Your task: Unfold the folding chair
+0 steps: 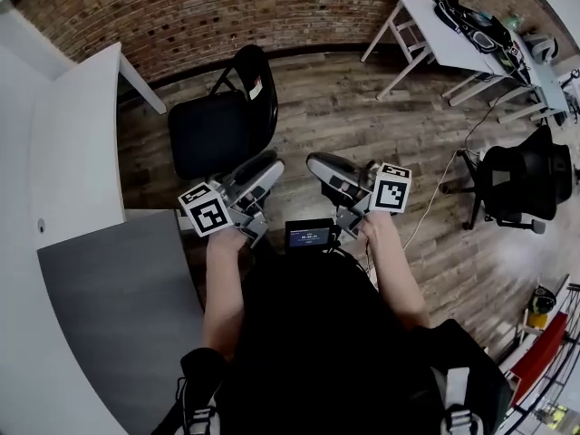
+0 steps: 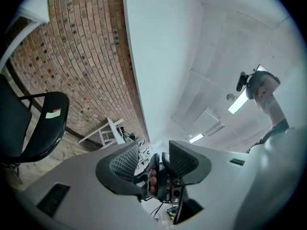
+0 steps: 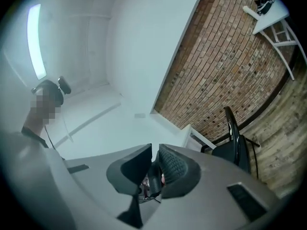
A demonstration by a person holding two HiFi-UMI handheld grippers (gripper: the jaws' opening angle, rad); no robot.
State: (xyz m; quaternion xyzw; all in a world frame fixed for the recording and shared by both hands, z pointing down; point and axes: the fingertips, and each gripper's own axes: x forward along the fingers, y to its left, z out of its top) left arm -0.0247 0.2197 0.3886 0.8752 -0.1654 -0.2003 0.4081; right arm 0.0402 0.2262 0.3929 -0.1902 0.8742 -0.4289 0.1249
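1. Left hand-held gripper (image 1: pixel 261 174), just short of the folding chair (image 1: pixel 217 125), has its jaws apart and empty.
2. Right hand-held gripper (image 1: pixel 328 169), nearer than the chair and to its right, shows only a narrow, empty slit between its jaws.
3. The chair stands unfolded on the wooden floor (image 1: pixel 362 107).
4. A white table (image 1: pixel 82 134) is just left of the chair, and a brick wall (image 1: pixel 227 12) is behind it.

Indoor light bright and even. Ceiling light strips (image 2: pixel 238 104) glare white in both gripper views, leaving the ceiling hazy. Head view sharp, with soft shadows on the wooden floor (image 1: pixel 362 116). Strong fisheye: brick wall (image 1: pixel 227 12) bows, corners black.
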